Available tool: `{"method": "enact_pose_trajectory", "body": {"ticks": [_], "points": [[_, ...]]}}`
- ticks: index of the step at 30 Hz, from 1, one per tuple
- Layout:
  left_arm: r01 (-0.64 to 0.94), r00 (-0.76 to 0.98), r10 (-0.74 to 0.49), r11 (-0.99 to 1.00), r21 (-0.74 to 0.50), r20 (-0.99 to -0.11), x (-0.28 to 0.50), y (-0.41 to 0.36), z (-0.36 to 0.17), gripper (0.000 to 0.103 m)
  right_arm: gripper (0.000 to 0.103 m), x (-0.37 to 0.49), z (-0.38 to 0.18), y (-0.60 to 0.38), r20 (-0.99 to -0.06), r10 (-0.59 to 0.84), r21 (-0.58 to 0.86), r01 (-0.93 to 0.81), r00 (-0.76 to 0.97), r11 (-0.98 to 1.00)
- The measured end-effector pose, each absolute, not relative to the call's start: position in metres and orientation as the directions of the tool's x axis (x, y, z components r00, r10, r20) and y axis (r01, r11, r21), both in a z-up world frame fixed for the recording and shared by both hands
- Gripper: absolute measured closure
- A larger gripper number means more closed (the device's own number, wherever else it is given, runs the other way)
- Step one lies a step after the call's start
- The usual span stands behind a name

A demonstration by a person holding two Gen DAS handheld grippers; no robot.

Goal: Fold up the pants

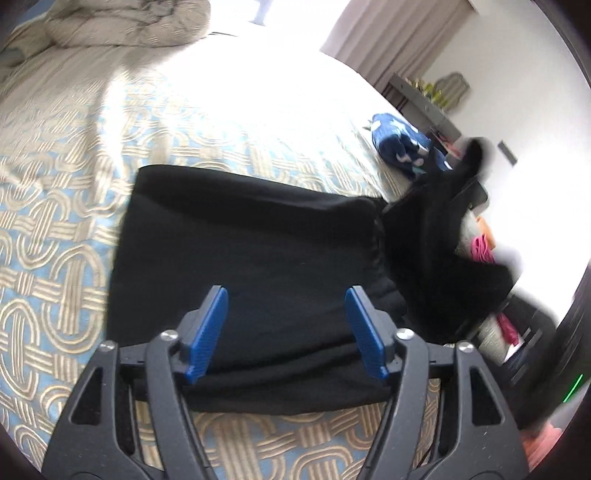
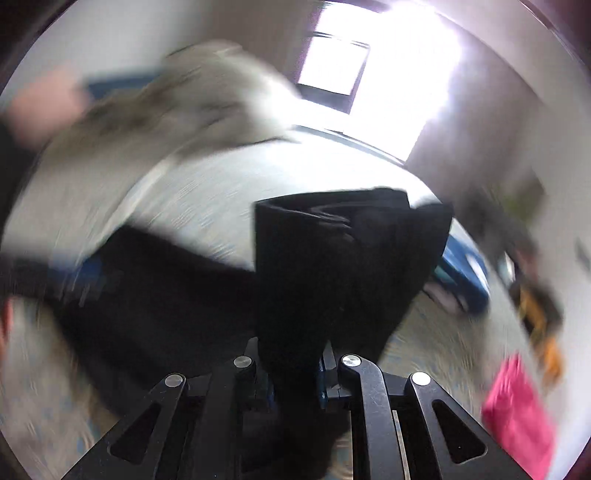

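Black pants (image 1: 236, 251) lie folded flat on the patterned bed (image 1: 55, 221). My left gripper (image 1: 287, 330) hovers over their near part, open, its blue pads (image 1: 208, 332) spread wide with cloth below them but nothing pinched. At the right the pants' far end (image 1: 436, 236) is lifted off the bed in a dark bunch. In the blurred right wrist view, my right gripper (image 2: 295, 373) is shut on the black pants (image 2: 343, 266). The fabric rises from between its jaws and hides the pads, and the rest trails left across the bed.
A rumpled beige duvet (image 1: 122, 26) lies at the bed's far left. A blue patterned garment (image 1: 399, 144) sits near the bed's right edge. Beyond that edge are a grey shelf (image 1: 424, 103), pink items (image 2: 517, 417) and a bright window (image 2: 332, 66).
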State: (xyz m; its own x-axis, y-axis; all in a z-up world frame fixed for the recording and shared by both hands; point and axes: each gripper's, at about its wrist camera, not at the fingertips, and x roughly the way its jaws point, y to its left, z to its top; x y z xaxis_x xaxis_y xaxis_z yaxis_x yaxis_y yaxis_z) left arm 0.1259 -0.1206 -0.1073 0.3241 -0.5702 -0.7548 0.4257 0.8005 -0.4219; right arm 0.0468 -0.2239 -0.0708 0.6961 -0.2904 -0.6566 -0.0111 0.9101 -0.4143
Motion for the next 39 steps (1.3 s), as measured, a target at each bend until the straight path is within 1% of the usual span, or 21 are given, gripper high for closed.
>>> {"method": "enact_pose_trajectory", "body": {"ticks": [1,3,5,7,8,11,13,17,21,25,28,29,30,31,32,33,34,35,37,38,39], "points": [[0.418,0.321,-0.582,0.795,-0.439,-0.748,0.127,-0.116,-0.108,0.027,0.088,0.046,-0.084,-0.206,-0.682,-0.258,-0.430,-0.090,0.684,0.898],[0.400,0.293,-0.618,0.772,-0.494,-0.729,0.128,-0.106,-0.112,0.027,0.088,0.042,-0.109,-0.179,-0.735,-0.198,-0.434,-0.226,0.648,0.872],[0.396,0.273,-0.633,0.760,-0.516,-0.724,0.129,-0.104,-0.116,0.027,0.088,0.040,-0.124,-0.163,-0.759,-0.185,-0.444,-0.289,0.624,0.848],[0.400,0.238,-0.645,0.746,-0.532,-0.726,0.129,-0.105,-0.121,0.027,0.088,0.035,-0.134,-0.152,-0.720,-0.243,-0.528,-0.284,0.650,0.801],[0.401,0.228,-0.649,0.741,-0.538,-0.725,0.128,-0.105,-0.122,0.027,0.088,0.035,-0.135,-0.152,-0.716,-0.247,-0.534,-0.283,0.653,0.797],[0.393,0.166,-0.680,0.710,-0.585,-0.714,0.128,-0.111,-0.129,0.026,0.088,0.037,-0.127,-0.161,-0.736,-0.220,-0.474,-0.257,0.640,0.842],[0.376,0.104,-0.711,0.676,-0.634,-0.696,0.128,-0.121,-0.135,0.024,0.088,0.040,-0.121,-0.168,-0.748,-0.198,-0.433,-0.238,0.634,0.869],[0.353,0.053,-0.719,0.663,-0.660,-0.693,0.127,-0.136,-0.141,0.023,0.088,0.039,-0.118,-0.169,-0.731,-0.204,-0.435,-0.215,0.652,0.874],[0.311,0.004,-0.751,0.629,-0.713,-0.661,0.135,-0.150,-0.141,0.023,0.088,0.038,-0.110,-0.168,-0.714,-0.198,-0.421,-0.186,0.672,0.888],[0.306,-0.023,-0.753,0.620,-0.722,-0.657,0.142,-0.170,-0.138,0.024,0.088,0.035,-0.101,-0.167,-0.688,-0.200,-0.420,-0.157,0.698,0.894],[0.326,-0.005,-0.760,0.613,-0.719,-0.650,0.145,-0.184,-0.129,0.025,0.088,0.036,-0.091,-0.168,-0.685,-0.188,-0.385,-0.131,0.704,0.914],[0.332,0.007,-0.761,0.614,-0.716,-0.649,0.146,-0.186,-0.126,0.027,0.088,0.037,-0.088,-0.169,-0.686,-0.180,-0.373,-0.129,0.705,0.919],[0.341,0.025,-0.755,0.622,-0.704,-0.655,0.147,-0.186,-0.123,0.034,0.088,0.038,-0.087,-0.168,-0.684,-0.177,-0.372,-0.130,0.708,0.919],[0.354,0.045,-0.744,0.635,-0.686,-0.666,0.148,-0.185,-0.120,0.047,0.088,0.038,-0.088,-0.166,-0.679,-0.180,-0.382,-0.134,0.711,0.915],[0.362,0.059,-0.733,0.648,-0.670,-0.678,0.149,-0.184,-0.119,0.056,0.088,0.038,-0.089,-0.164,-0.675,-0.185,-0.393,-0.135,0.714,0.910],[0.376,0.087,-0.705,0.678,-0.632,-0.704,0.149,-0.183,-0.118,0.076,0.088,0.038,-0.092,-0.162,-0.674,-0.196,-0.411,-0.141,0.712,0.901],[0.381,0.090,-0.695,0.686,-0.620,-0.713,0.151,-0.181,-0.118,0.078,0.088,0.038,-0.095,-0.160,-0.686,-0.168,-0.396,-0.169,0.708,0.903],[0.380,0.094,-0.691,0.690,-0.616,-0.716,0.152,-0.177,-0.120,0.080,0.085,0.039,-0.098,-0.159,-0.693,-0.172,-0.398,-0.173,0.700,0.901],[0.395,0.113,-0.666,0.711,-0.582,-0.738,0.152,-0.174,-0.122,0.081,0.081,0.037,-0.099,-0.161,-0.725,-0.123,-0.341,-0.198,0.677,0.919],[0.407,0.122,-0.655,0.719,-0.564,-0.746,0.152,-0.174,-0.122,0.082,0.075,0.036,-0.098,-0.162,-0.740,-0.098,-0.312,-0.209,0.666,0.927],[0.417,0.129,-0.647,0.723,-0.551,-0.751,0.152,-0.174,-0.122,0.082,0.066,0.034,-0.097,-0.166,-0.755,-0.069,-0.273,-0.216,0.653,0.938]]}}
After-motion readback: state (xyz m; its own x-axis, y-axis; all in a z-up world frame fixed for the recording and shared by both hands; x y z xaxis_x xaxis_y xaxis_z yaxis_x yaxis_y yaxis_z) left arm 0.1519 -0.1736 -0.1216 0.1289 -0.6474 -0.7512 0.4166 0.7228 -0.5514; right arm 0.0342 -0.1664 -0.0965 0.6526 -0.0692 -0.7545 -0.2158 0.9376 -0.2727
